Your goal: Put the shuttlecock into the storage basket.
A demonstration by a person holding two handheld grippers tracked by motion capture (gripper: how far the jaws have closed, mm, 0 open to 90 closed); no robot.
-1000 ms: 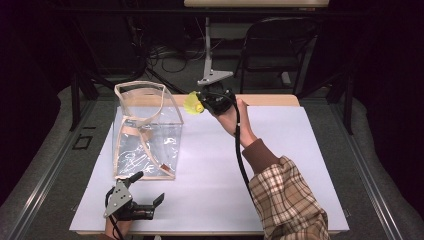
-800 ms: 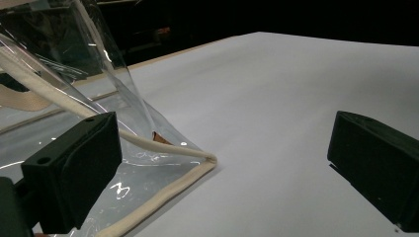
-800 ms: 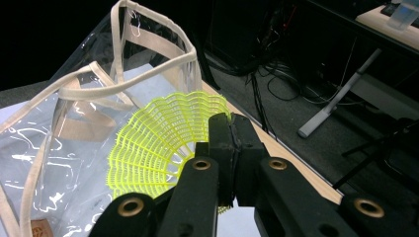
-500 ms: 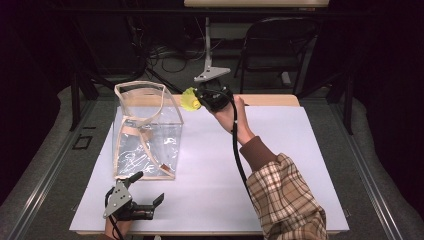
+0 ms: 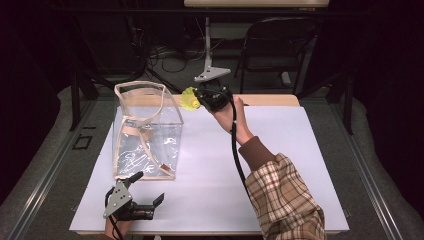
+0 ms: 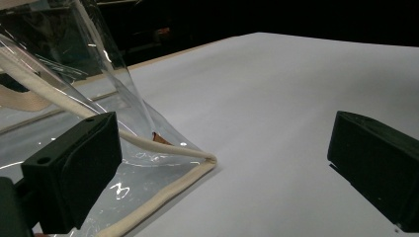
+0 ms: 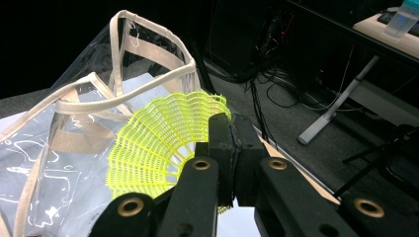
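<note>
A clear plastic tote bag (image 5: 145,130) with beige trim stands upright on the left half of the white table (image 5: 300,165), its mouth open upward. My right gripper (image 5: 197,100) hangs just right of the bag's top rim, shut on a yellow mesh shuttlecock (image 5: 189,98). In the right gripper view the shuttlecock's skirt (image 7: 158,143) fans out toward the bag (image 7: 74,123), clamped at its base in the right gripper (image 7: 230,148). My left gripper (image 5: 148,187) rests near the table's front edge, open. In the left gripper view the left gripper (image 6: 225,168) faces the bag's bottom corner (image 6: 163,158), untouched.
Behind the table stand a dark folding chair (image 5: 280,45) and a white desk leg (image 5: 207,35), with cables on the floor (image 5: 165,55). The person's plaid sleeve (image 5: 285,200) crosses the table's right front. White tabletop lies right of the bag.
</note>
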